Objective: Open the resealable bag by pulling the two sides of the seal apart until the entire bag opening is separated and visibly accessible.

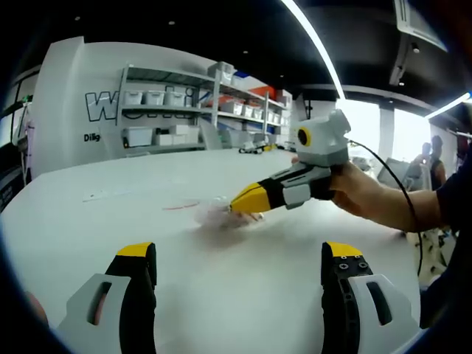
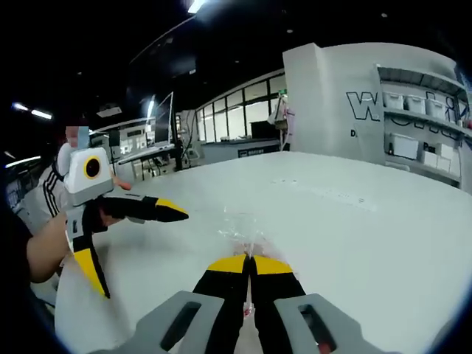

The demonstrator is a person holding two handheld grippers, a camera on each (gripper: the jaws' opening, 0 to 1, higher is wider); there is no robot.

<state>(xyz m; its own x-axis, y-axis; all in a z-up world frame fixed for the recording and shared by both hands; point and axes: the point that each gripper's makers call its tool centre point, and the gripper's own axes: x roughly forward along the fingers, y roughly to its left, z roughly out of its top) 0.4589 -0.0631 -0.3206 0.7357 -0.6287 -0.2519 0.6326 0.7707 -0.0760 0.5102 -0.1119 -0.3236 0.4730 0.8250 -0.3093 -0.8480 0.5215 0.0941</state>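
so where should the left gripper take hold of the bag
Judging by this moment, take the free seal lip opposite the right gripper, which looks shut on the bag's edge. The bag lies flat and clear on the table, so the open left gripper should come low from its own side.

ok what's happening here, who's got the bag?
A person is working a clear resealable bag on a white table with two handheld grippers. The right gripper has its jaws closed on one edge of the bag, which lies crumpled on the table. The left gripper is open and apart from the bag, gripping nothing. Whether the seal has begun to part is too hard to tell through the clear plastic.
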